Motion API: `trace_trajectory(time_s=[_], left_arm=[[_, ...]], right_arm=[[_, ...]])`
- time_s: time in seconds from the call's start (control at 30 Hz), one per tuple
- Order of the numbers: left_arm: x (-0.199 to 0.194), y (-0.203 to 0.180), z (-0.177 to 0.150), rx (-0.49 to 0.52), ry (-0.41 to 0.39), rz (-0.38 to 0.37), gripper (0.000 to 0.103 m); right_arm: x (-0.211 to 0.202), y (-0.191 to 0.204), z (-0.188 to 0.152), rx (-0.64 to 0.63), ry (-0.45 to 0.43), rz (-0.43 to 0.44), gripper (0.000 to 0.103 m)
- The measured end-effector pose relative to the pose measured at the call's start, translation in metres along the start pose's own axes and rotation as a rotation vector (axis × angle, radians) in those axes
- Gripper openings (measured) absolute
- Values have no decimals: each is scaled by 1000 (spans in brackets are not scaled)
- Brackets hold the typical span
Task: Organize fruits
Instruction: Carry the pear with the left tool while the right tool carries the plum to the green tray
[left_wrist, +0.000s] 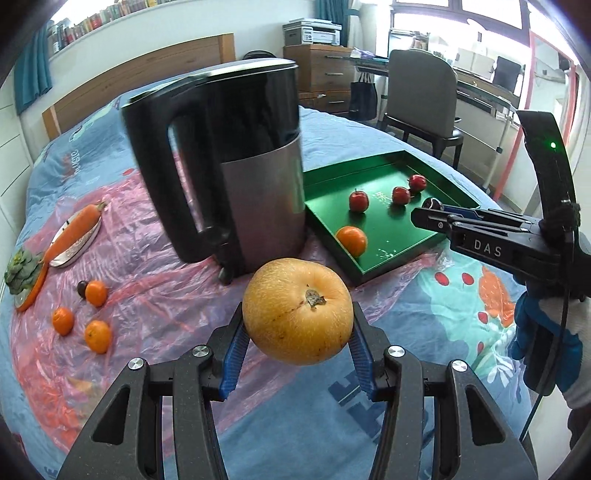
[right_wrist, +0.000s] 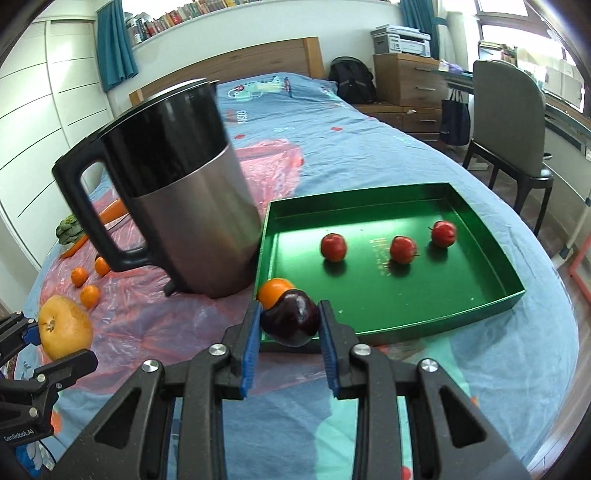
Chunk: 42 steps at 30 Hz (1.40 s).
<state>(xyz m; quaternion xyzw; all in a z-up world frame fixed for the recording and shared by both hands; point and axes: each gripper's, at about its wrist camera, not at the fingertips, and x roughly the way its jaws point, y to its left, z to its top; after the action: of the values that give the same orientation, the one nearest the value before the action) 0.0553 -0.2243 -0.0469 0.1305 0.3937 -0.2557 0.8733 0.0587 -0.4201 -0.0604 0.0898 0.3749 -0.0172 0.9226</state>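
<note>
Fruit is what needs sorting, and most of it lies scattered on a bed around a tall kettle (left_wrist: 229, 166). Beside the kettle sits a green tray (right_wrist: 513, 295) already holding three small red apples (right_wrist: 333, 246) and one orange (left_wrist: 351, 240). The biggest fruit, a yellow pear (left_wrist: 297, 310), is clamped across its widest part in the left gripper (left_wrist: 297, 338), lifted clear of the pink plastic sheet (left_wrist: 155, 280). It looks heavy for the pads and firm, though its skin would bruise under a hard squeeze, so a grip at the middle seems safest. The right gripper (right_wrist: 290, 325) is closed on a dark plum (right_wrist: 291, 321) at the tray's near edge; the plum is probably light, smooth and a little slippery. Three more oranges (left_wrist: 96, 292) and another small dark fruit (left_wrist: 82, 287) wait on the sheet to the kettle's left, near a carrot (left_wrist: 74, 230) on a plate.
</note>
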Motion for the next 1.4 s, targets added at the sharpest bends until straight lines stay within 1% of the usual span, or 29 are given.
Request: trace_trajectory(time_s=[0.17, 0.37, 0.73, 1.03, 1.3, 1.4], left_arm=[[22, -29, 20, 54, 10, -31, 45], [54, -63, 43, 104, 26, -65, 45], [118, -98, 76, 159, 61, -91, 45], [158, -111, 88, 176, 78, -90, 45], [187, -112, 87, 166, 113, -81, 45], [189, -114, 88, 167, 104, -80, 45]], right_arm=[[10, -37, 12, 38, -19, -32, 43], [30, -72, 23, 65, -27, -69, 43], [77, -126, 25, 103, -11, -135, 43], [103, -143, 20, 95, -1, -166, 43], [114, -142, 24, 63, -10, -198, 44], [116, -139, 23, 51, -12, -211, 44]])
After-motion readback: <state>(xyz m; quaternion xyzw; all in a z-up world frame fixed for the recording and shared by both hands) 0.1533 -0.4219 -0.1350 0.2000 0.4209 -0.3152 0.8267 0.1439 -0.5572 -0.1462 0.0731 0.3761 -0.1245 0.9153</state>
